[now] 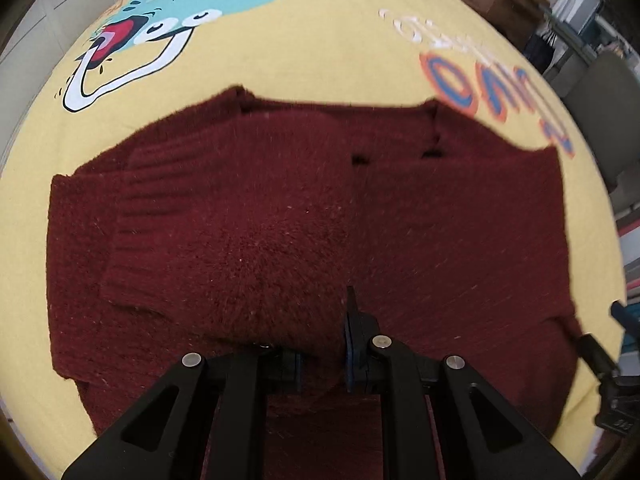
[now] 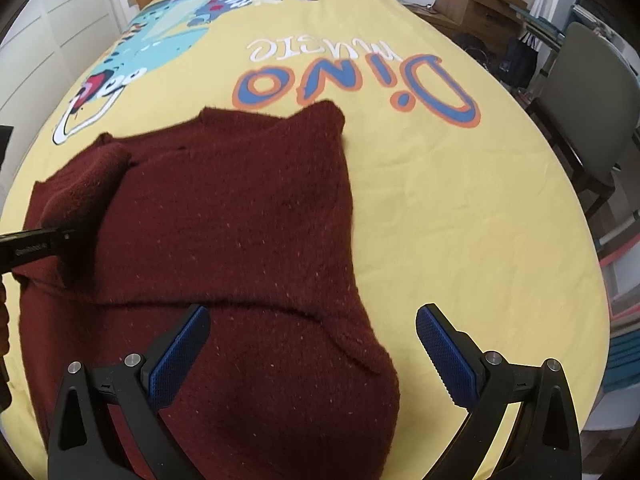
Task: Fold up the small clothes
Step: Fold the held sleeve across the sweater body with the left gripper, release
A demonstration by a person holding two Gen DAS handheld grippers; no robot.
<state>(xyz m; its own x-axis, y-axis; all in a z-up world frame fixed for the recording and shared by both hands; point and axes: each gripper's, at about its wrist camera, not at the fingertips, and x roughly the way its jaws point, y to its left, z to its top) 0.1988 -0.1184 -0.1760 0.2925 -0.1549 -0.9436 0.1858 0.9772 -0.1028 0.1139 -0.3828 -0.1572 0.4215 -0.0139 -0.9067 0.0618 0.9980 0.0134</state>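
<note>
Midway: the left gripper (image 1: pixel 322 354) jaws pinch a sleeve (image 1: pixel 224 232) folded over the sweater (image 2: pixel 240 220); the right gripper (image 2: pixel 312 354) jaws are spread above the hem, final folds remaining.

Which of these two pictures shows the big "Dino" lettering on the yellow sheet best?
The right wrist view: the Dino lettering shows whole and sharp, upside down, beyond the red sweater. The left wrist view catches only part of it, blurred.

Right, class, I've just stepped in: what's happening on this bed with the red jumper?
A person with two handheld grippers is folding a dark red sweater on a yellow dinosaur bedspread. The left gripper is shut on a bunched fold of the knit, carried over the body. The right gripper hangs open above the near edge, gripping nothing.
</note>
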